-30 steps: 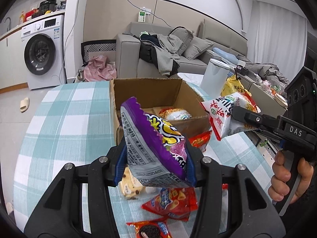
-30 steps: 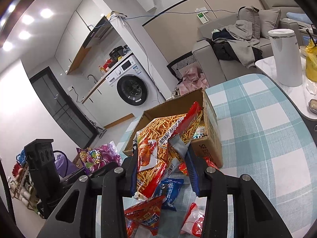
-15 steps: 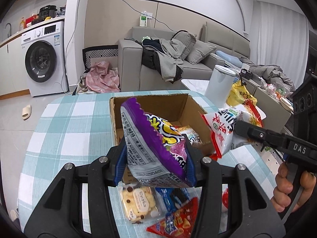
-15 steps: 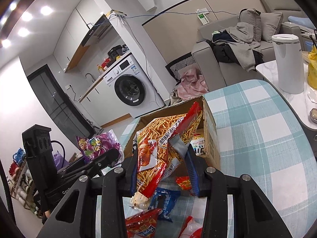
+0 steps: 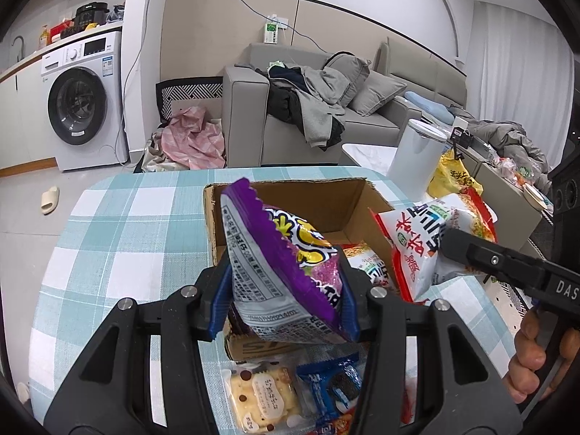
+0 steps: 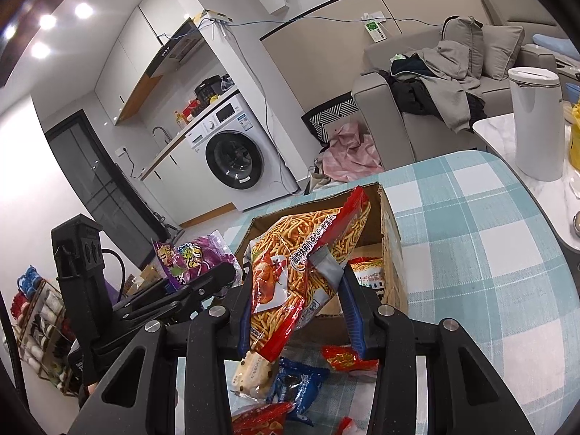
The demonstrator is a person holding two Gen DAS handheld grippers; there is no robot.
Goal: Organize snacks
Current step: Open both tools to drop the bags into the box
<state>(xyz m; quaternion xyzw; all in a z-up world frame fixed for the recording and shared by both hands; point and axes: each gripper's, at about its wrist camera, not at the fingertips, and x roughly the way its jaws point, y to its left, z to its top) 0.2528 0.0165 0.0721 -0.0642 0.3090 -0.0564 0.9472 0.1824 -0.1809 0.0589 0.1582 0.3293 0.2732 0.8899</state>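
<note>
Your left gripper (image 5: 286,301) jaws clamp the purple crinkled snack bag (image 5: 275,268); your right gripper (image 6: 295,311) jaws clamp the red fries packet (image 6: 301,264), both above the open cardboard box (image 5: 326,195).

Colours and patterns on and around the snack table

The tablecloth (image 5: 119,239) was checked in pale teal and white, and the cardboard box (image 5: 326,199) at 12 o'clock on it was plain brown. The chip bag (image 5: 286,275) was purple with a grey printed back, yellow and pink on its front. The noodle packet (image 6: 304,272) was red and orange with a grey patch. The fingers (image 5: 217,304) were black with blue pads. At 6 o'clock lay a cream biscuit pack (image 5: 264,398) with dark dots and a blue wrapper (image 5: 330,388).
</note>
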